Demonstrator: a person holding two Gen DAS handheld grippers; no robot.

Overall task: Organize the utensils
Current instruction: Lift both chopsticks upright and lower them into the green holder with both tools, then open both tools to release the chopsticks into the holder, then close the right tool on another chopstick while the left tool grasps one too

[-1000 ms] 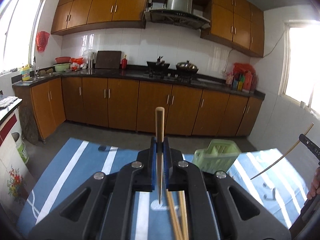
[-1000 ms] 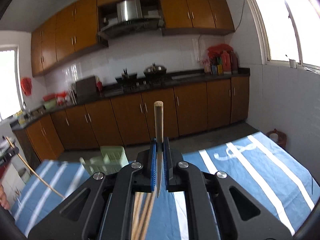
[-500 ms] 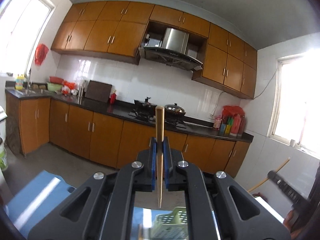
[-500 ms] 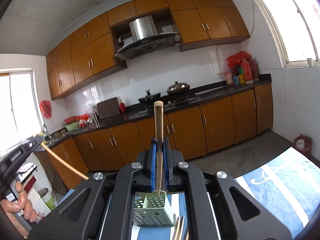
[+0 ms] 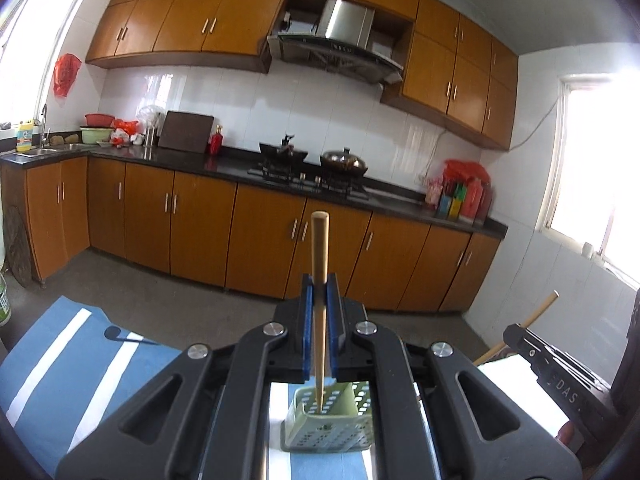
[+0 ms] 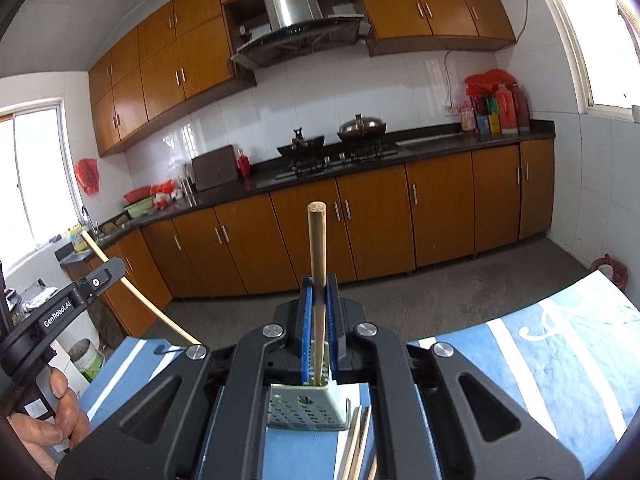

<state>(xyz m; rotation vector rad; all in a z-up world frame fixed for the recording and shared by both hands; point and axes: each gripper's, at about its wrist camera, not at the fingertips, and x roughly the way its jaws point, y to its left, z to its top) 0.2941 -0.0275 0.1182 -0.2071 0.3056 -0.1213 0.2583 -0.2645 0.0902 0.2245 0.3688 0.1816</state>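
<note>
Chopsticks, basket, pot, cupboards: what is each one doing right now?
Left tool: shut on a chopstick.
Right tool: shut on another chopstick.
Green basket: upright on the blue cloth, left chopstick's tip over its opening.
Loose chopsticks: lying beside the basket.
Pot: lid on.
Cupboard doors: closed.

Right tongs [image 6: 319, 308] clamp an upright chopstick [image 6: 317, 256] above the basket [image 6: 306, 406].

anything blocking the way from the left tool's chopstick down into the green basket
Nothing visible does. The left tool holds its chopstick upright, tip right over the green basket, whose open top shows clear. The right tool grips another chopstick beside it.
</note>
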